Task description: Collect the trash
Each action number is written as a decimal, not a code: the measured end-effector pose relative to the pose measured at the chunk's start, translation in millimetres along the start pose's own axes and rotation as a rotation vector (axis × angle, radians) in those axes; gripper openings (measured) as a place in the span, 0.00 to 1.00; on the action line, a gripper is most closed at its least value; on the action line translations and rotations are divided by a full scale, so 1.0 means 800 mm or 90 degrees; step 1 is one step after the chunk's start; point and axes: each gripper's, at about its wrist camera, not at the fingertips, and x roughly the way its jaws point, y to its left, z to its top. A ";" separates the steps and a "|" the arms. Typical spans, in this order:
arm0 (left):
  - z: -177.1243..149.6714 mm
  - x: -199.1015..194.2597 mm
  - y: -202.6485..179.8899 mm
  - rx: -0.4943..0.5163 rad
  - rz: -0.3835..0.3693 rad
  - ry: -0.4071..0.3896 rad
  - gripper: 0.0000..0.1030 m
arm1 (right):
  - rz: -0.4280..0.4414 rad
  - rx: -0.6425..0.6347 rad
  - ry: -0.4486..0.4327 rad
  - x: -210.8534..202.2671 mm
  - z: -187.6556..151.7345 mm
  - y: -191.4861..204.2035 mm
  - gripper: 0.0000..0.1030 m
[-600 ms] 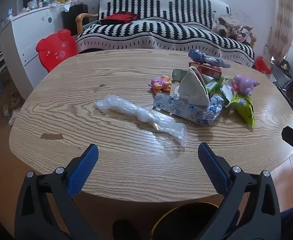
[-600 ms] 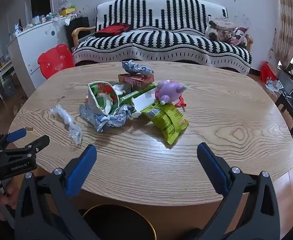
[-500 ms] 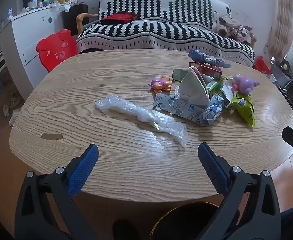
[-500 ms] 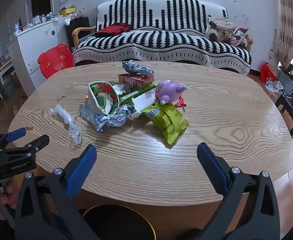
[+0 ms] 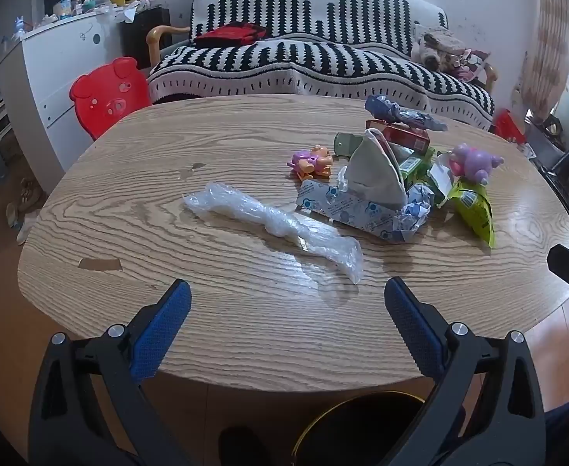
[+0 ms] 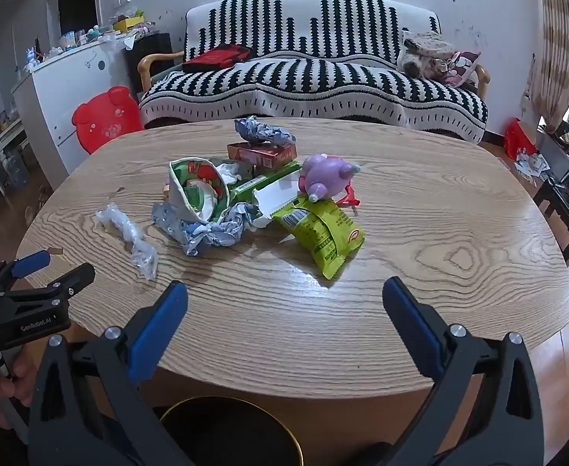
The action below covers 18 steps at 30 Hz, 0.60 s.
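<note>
Left wrist view: bare wood runs along the table's [image 5: 245, 330] near edge, trash piled mid-table. Left gripper [image 5: 286, 303] gapes wide, empty, just short of the clear plastic wrap [image 5: 272, 225]. Right gripper [image 6: 284, 303] equally wide, empty, before the green snack bag [image 6: 323, 237].

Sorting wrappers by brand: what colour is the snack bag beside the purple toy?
Lime green snack bag, clearest in the right wrist view.

Both grippers are black plastic clamps: the left gripper [image 5: 287, 303] and right gripper [image 6: 285, 303] carry textured blue pads [image 6: 156, 334], silver screws [image 6: 458, 330] behind them (white "GenRobot.AI" lettering marks the left one's side).
</note>
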 end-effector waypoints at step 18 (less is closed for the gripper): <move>-0.003 0.007 0.004 -0.001 -0.002 -0.002 0.94 | -0.002 -0.005 0.003 0.002 0.000 0.001 0.94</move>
